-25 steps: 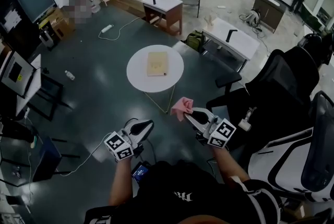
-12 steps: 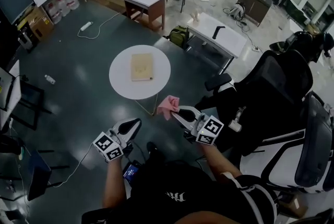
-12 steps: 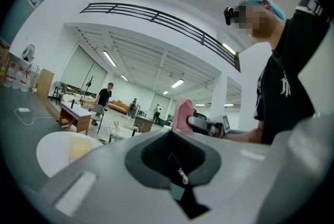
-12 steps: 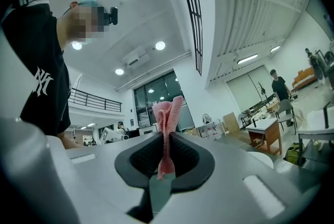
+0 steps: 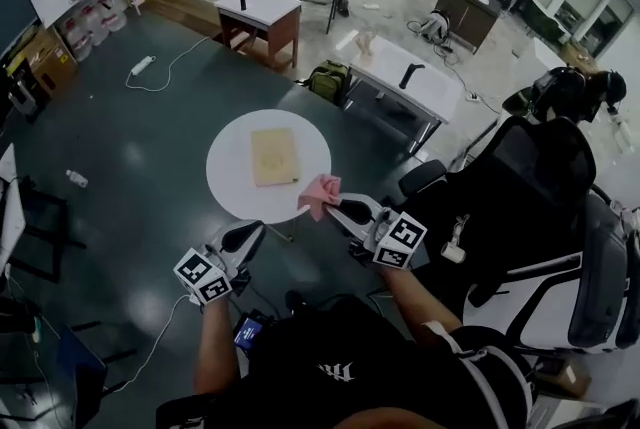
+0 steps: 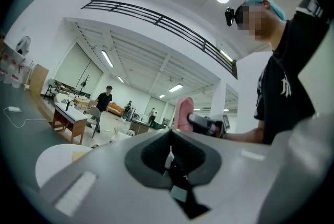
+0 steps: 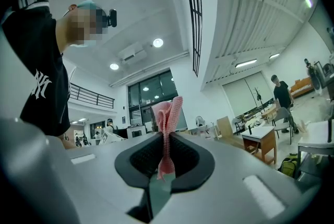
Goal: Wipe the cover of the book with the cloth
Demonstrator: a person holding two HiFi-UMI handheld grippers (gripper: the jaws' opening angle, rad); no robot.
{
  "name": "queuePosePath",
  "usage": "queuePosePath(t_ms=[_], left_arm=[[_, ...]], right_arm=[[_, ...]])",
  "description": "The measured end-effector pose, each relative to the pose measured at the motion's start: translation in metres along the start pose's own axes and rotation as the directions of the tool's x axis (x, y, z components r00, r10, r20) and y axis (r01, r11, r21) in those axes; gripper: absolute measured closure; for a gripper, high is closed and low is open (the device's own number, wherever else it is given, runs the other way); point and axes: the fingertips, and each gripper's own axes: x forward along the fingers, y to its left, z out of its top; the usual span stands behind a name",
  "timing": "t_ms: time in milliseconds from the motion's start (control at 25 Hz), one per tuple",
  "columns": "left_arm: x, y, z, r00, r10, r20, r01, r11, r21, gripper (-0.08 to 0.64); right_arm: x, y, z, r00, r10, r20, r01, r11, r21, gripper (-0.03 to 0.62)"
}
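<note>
A tan book (image 5: 274, 156) lies flat on the round white table (image 5: 230, 192). My right gripper (image 5: 335, 207) is shut on a pink cloth (image 5: 320, 193), which hangs over the table's near right edge, short of the book. In the right gripper view the cloth (image 7: 169, 124) stands pinched upright between the jaws of the right gripper (image 7: 166, 137). My left gripper (image 5: 252, 231) hovers just before the table's near edge, shut and holding nothing. The left gripper view shows the left gripper (image 6: 169, 152) with its jaws together, and beyond it the cloth (image 6: 183, 112) and part of the table (image 6: 52, 159).
Black office chairs (image 5: 530, 177) crowd the right side. A white desk (image 5: 400, 67), a green bag (image 5: 328, 77) and a brown-legged desk (image 5: 258, 9) stand beyond the table. A power strip (image 5: 143, 65) with its cable lies on the dark floor. People stand at the back.
Both grippers have advanced toward the round table. The cloth, which hung over the floor, now reaches the table's edge. The left gripper has come up close to the rim.
</note>
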Motion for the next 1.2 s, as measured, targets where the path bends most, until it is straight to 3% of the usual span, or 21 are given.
queuePosePath(t_ms=[520,960,1200], left_arm=[[0.032,0.107,-0.010,0.996,-0.041,-0.075,0.039,0.999,-0.028,0.557],[0.097,0.231,0.004,0.987,-0.025,-0.156,0.021,0.999,-0.029,0.557],[0.141,0.291,0.021,0.972,-0.034,-0.232,0.030,0.999,-0.019,0.557]], right_arm=[[0.056,-0.076,-0.024,0.997,-0.076,-0.020,0.077,0.997,0.024,0.563],[0.126,-0.201,-0.033,0.996,-0.090,-0.013,0.091,0.993,0.079,0.563],[0.153,-0.276,-0.022,0.991,-0.130,-0.009,0.130,0.986,0.105,0.563]])
